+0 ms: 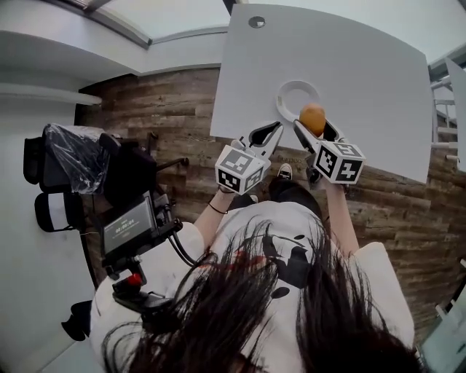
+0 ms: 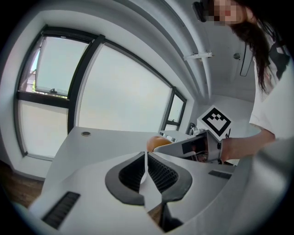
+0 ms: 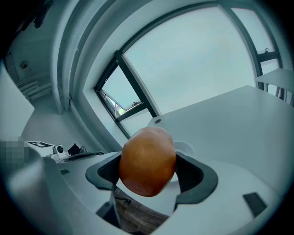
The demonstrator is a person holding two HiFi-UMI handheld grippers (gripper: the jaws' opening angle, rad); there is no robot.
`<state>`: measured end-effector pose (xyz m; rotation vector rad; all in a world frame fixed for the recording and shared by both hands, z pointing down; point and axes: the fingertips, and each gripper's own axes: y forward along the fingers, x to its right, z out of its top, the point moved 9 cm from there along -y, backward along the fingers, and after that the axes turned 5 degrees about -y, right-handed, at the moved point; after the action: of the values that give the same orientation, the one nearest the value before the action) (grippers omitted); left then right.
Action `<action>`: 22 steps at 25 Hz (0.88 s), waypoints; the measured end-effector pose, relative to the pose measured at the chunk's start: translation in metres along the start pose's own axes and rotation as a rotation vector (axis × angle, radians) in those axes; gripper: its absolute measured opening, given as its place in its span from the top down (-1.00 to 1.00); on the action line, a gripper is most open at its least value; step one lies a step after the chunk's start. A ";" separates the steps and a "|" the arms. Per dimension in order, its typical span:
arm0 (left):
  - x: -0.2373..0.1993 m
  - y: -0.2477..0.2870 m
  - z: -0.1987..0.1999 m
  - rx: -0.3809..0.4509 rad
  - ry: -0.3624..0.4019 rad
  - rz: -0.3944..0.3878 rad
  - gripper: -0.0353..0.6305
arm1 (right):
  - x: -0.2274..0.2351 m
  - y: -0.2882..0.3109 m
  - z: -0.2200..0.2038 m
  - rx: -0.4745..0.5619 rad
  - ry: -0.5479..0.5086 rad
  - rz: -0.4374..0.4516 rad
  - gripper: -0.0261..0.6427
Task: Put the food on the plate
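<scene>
An orange-brown oval piece of food (image 1: 312, 118) is clamped between the jaws of my right gripper (image 1: 315, 127), which is shut on it. It hangs over the near rim of a white plate (image 1: 289, 93) on the white table (image 1: 364, 73). In the right gripper view the food (image 3: 148, 160) fills the jaws, and part of the plate (image 3: 184, 148) shows behind it. My left gripper (image 1: 274, 130) is shut and empty just left of the plate, at the table's near edge. The left gripper view shows its jaws (image 2: 145, 158) pressed together, with the food (image 2: 155, 141) beyond them.
The table has a round cable hole (image 1: 256, 22) at its far side. Left of the table, on the wood floor (image 1: 145, 102), stand a black chair (image 1: 69, 164) and a camera rig (image 1: 135, 226). Another white table edge (image 1: 459, 80) shows at the far right.
</scene>
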<state>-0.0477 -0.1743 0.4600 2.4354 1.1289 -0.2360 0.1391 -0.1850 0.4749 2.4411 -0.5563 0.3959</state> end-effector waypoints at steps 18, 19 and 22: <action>-0.022 0.012 -0.005 -0.033 -0.004 0.063 0.88 | 0.032 0.102 -0.028 -0.255 -0.197 -0.072 -0.16; -0.022 0.012 -0.005 -0.034 -0.005 0.065 0.88 | 0.032 0.104 -0.028 -0.259 -0.207 -0.072 -0.16; -0.024 0.012 -0.007 -0.035 -0.007 0.069 0.88 | 0.033 0.108 -0.030 -0.277 -0.236 -0.074 -0.16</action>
<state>-0.0540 -0.1943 0.4779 2.4355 1.0347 -0.2011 0.1117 -0.2561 0.5637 2.2439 -0.5751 -0.0035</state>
